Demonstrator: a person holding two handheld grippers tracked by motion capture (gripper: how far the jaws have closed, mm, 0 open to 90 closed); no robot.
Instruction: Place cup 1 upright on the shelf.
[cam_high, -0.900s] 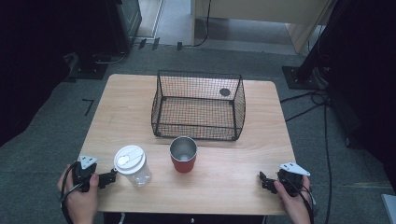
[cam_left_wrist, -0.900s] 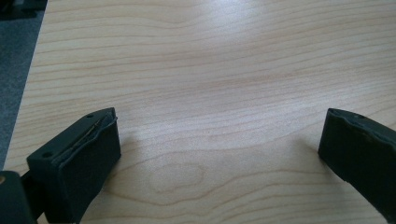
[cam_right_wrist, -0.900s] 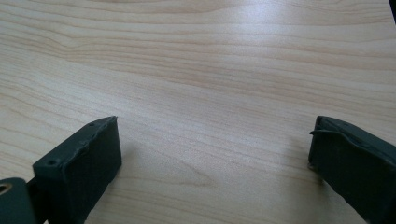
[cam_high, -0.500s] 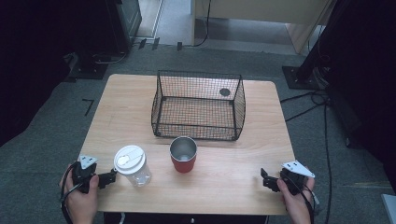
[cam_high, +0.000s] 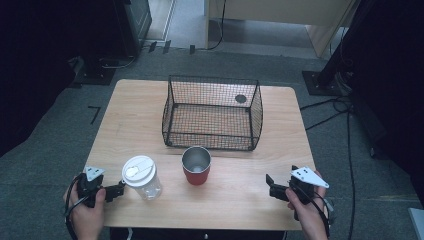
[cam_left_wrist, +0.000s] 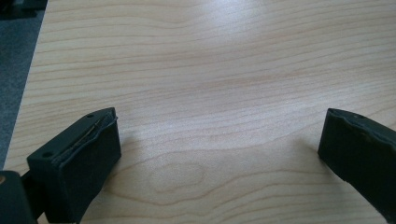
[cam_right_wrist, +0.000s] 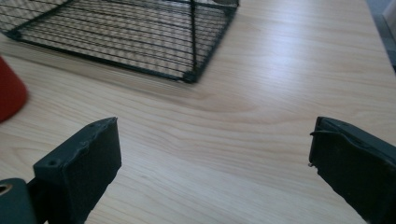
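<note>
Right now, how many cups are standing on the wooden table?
2. A clear plastic cup with a white lid stands at the front left beside the left gripper. A red cup with a metal inside stands mid-front, just before the black wire basket.

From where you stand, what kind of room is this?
Probably a lab or workshop, not a home: grey carpet strewn with cables, black equipment stands around a small wooden table, and a person's hands working tongs.
</note>
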